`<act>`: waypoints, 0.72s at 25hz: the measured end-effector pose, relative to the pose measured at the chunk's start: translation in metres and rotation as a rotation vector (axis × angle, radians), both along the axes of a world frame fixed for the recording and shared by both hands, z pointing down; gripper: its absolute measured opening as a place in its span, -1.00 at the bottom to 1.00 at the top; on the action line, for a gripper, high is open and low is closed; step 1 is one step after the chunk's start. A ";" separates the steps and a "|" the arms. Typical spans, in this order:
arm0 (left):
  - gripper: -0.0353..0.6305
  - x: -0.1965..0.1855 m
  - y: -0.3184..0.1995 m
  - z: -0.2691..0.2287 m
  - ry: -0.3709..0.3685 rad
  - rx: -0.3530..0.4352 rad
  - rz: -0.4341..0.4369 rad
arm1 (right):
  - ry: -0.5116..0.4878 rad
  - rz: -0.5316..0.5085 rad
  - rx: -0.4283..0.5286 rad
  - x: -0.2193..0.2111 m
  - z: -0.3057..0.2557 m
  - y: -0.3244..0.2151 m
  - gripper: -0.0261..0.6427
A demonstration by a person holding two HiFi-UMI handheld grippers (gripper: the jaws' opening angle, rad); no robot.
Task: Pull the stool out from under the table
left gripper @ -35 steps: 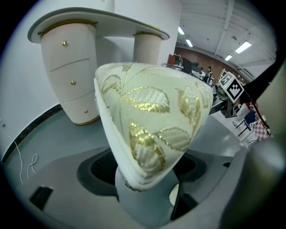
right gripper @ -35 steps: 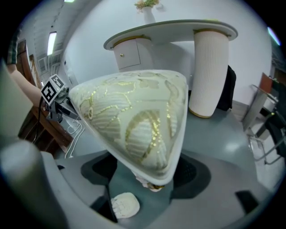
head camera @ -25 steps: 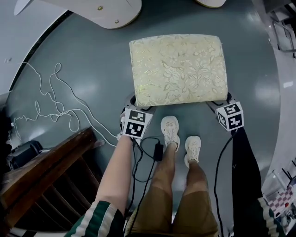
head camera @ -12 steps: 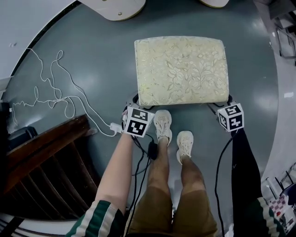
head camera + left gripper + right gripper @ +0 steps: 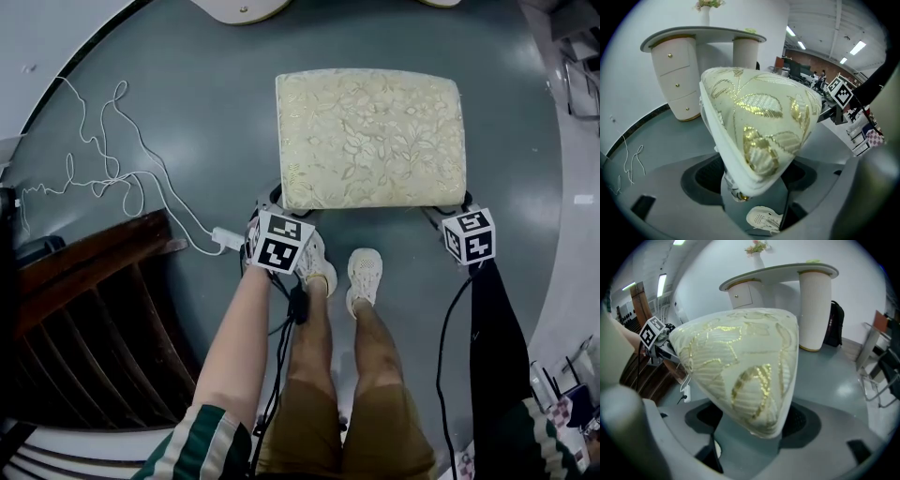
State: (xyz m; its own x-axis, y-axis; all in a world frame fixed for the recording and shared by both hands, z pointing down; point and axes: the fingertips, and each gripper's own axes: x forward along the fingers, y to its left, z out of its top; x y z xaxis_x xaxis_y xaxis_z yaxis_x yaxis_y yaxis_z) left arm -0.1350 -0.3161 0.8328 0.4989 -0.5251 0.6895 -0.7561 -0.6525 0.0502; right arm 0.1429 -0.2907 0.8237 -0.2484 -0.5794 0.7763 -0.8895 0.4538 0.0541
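Cream and gold stool on the grey floor, held at two corners.
The stool (image 5: 370, 136) stands out in the open on the floor (image 5: 187, 112), a little way in front of the white counter (image 5: 703, 35) and not under it. The left hand-held gripper (image 5: 274, 214) has its jaws wide apart and pressed on the near left corner of the thick seat. The right hand-held gripper (image 5: 448, 211) holds the near right corner the same way. The person's shoes (image 5: 364, 277) are just behind the stool, between the two grippers. A thin white cable (image 5: 103, 178) lies on the floor to the left, beside some dark wooden bars (image 5: 84, 319).
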 end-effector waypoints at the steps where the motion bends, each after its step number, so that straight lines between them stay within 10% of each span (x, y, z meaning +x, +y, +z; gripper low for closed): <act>1: 0.22 0.001 0.000 0.001 0.002 0.003 -0.001 | 0.003 0.001 0.004 0.001 0.000 0.000 0.20; 18: 0.22 0.002 0.006 -0.001 -0.006 -0.063 -0.006 | 0.006 0.000 -0.042 0.001 -0.004 0.003 0.20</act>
State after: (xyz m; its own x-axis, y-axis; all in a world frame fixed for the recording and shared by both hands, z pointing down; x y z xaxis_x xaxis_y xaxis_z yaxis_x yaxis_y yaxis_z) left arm -0.1333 -0.3102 0.8317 0.4916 -0.4835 0.7243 -0.7605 -0.6435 0.0866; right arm 0.1443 -0.2875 0.8199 -0.2440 -0.5459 0.8015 -0.8891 0.4560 0.0400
